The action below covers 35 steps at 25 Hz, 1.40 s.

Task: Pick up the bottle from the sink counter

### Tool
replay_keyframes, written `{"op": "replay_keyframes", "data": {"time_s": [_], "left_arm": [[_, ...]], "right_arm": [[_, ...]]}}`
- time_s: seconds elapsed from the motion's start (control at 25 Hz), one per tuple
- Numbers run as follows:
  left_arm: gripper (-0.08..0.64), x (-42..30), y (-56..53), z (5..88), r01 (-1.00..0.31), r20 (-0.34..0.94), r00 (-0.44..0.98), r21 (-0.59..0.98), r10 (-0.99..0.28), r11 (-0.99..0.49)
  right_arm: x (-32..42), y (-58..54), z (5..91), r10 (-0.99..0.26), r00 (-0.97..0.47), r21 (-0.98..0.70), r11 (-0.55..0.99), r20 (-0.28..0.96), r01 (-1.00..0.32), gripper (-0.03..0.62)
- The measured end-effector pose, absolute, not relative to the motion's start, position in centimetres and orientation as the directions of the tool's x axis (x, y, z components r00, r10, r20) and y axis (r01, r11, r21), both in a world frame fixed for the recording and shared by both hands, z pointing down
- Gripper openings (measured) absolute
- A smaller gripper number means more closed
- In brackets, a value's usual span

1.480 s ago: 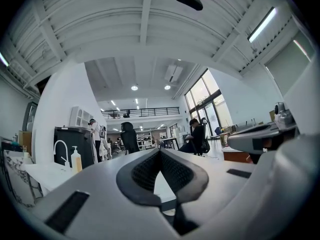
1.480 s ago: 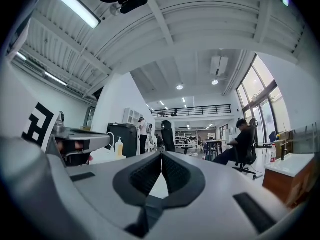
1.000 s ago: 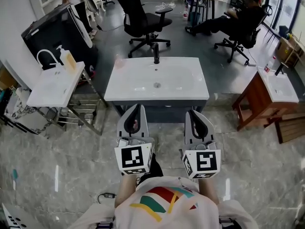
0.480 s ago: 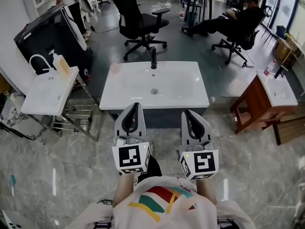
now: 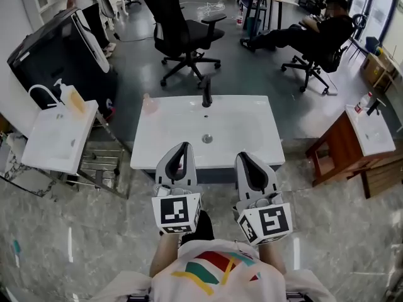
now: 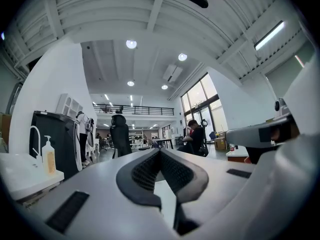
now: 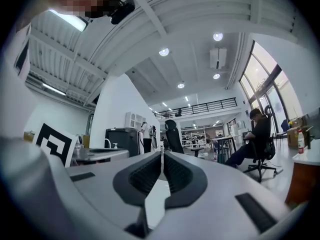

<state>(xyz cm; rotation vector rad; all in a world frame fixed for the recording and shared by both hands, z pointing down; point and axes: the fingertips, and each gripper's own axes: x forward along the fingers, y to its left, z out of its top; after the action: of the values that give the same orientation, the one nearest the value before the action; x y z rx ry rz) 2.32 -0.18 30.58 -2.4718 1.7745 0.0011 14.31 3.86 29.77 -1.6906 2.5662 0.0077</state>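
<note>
In the head view both grippers sit low in the middle of the frame, side by side and apart from each other, their tips pointing at the near edge of the white sink counter (image 5: pixel 252 145). The left gripper (image 5: pixel 181 148) has its jaws brought together. In the left gripper view (image 6: pixel 159 151) the dark ribbed pads (image 6: pixel 141 173) meet at the tip with nothing caught between them, only open room beyond. The right gripper (image 5: pixel 245 157) is the same. In the right gripper view (image 7: pixel 162 154) the two pads (image 7: pixel 147 174) press closed along a thin line, and it holds nothing. Neither gripper touches the counter or anything on it.

The bottle (image 5: pixel 149 104), small and pinkish, stands upright at the far left corner of the counter, above the left gripper in the frame and well apart from it. The dark faucet (image 5: pixel 206 92) rises at the middle of the counter's far edge, to the right of the bottle. At the left of the frame a second, smaller sink (image 5: pixel 44 145) carries a pump dispenser (image 5: pixel 74 99).
</note>
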Motion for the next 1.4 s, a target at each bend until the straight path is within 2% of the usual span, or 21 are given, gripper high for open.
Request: {"op": "replay_keyframes", "data": {"time_s": [0.44, 0.8, 1.4], "left_arm": [[0.018, -1.7, -12.5, 28.6, -0.931, -0.057, 0.362, -0.072, -0.930, -0.358], [0.018, -4.9, -20.5, 27.2, -0.924, -0.060, 0.378, -0.091, -0.924, -0.372], [0.018, -4.8, -23.8, 28.1, -0.936, -0.051, 0.348, -0.077, -0.936, -0.343]], "right_arm": [[7.8, -9.2, 27.5, -0.900, -0.432, 0.002, 0.433, -0.048, -0.902, 0.012], [5.1, -17.1, 26.8, -0.918, -0.392, -0.025, 0.394, -0.060, -0.919, 0.012], [3.6, -21.4, 27.9, -0.883, -0.470, 0.039, 0.469, -0.020, -0.883, 0.012]]}}
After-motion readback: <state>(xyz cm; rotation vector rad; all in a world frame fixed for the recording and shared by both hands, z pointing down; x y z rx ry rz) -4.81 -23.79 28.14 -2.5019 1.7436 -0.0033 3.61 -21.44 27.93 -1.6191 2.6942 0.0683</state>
